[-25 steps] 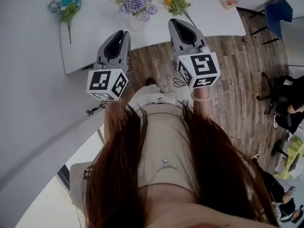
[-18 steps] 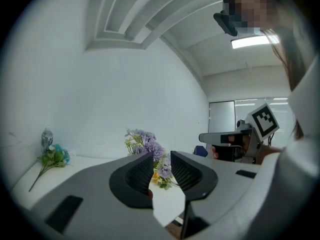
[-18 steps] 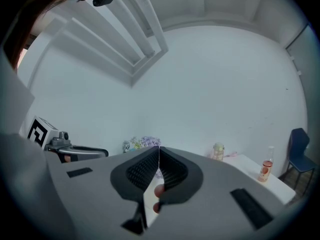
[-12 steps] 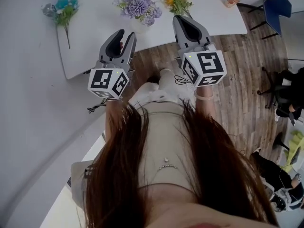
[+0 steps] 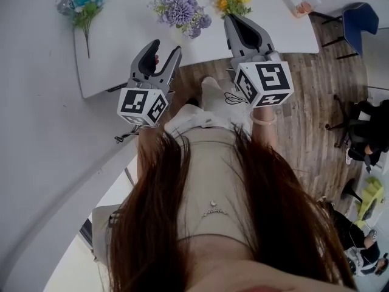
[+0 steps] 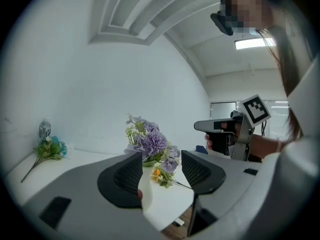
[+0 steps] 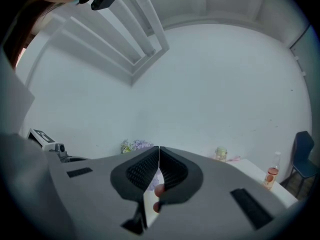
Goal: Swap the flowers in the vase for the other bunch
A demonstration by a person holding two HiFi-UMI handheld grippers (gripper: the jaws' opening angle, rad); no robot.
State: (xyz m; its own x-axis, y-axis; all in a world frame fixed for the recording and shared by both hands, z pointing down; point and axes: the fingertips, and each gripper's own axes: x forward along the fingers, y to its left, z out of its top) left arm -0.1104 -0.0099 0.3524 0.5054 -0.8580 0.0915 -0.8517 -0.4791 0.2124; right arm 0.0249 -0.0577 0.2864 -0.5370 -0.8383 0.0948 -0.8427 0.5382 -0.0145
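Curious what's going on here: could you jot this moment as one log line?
left gripper: just opening, empty | right gripper: shut | purple flowers: upright on table | yellow bunch: lying beside

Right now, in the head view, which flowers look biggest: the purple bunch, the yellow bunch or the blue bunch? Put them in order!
1. purple bunch: clearly largest.
2 and 3. blue bunch and yellow bunch look about alike; the right hand-held gripper covers the yellow bunch's stem, so I won't rank those two.
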